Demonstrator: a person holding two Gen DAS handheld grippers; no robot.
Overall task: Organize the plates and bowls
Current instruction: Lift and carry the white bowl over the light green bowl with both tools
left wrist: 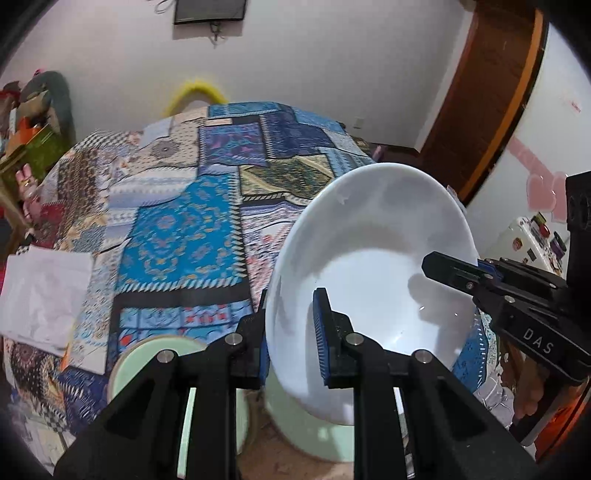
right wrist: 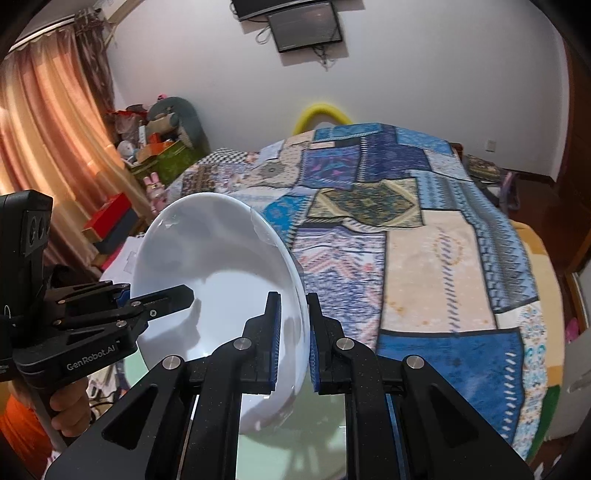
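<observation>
White glazed bowl [left wrist: 369,266], large and shallow, held tilted in the air with its hollow facing both cameras. In the left wrist view it fills the lower right of the frame; in the right wrist view the same bowl [right wrist: 218,273] sits lower left of centre.

Left gripper [left wrist: 291,332]: jaws closed on the bowl's rim, one blue pad [left wrist: 320,332] inside the hollow, the other behind the wall. Seen from the right wrist view, the left gripper [right wrist: 184,293] enters from the left edge, one finger lying across the inside of the bowl; a hand [right wrist: 70,406] grips its handle at lower left.

Right gripper [right wrist: 295,339]: jaws closed on the opposite rim, pads either side of the wall. From the left wrist view the right gripper [left wrist: 439,267] reaches in from the right edge, fingertip over the inner surface.

Below the bowl: pale green plates. Left wrist view shows one green plate [left wrist: 147,354] at lower left and a second green dish [left wrist: 295,428] directly under the bowl, both partly hidden by the gripper. Right wrist view shows a pale green surface [right wrist: 295,443] beneath the bowl; its outline is too hidden to tell.

Behind: bed with a blue patchwork bedspread [left wrist: 207,206] across the middle of both frames. White paper [left wrist: 44,295] lies at the left edge. Wall-mounted screen [right wrist: 304,27] at top centre; orange curtain [right wrist: 48,155] at upper left.
</observation>
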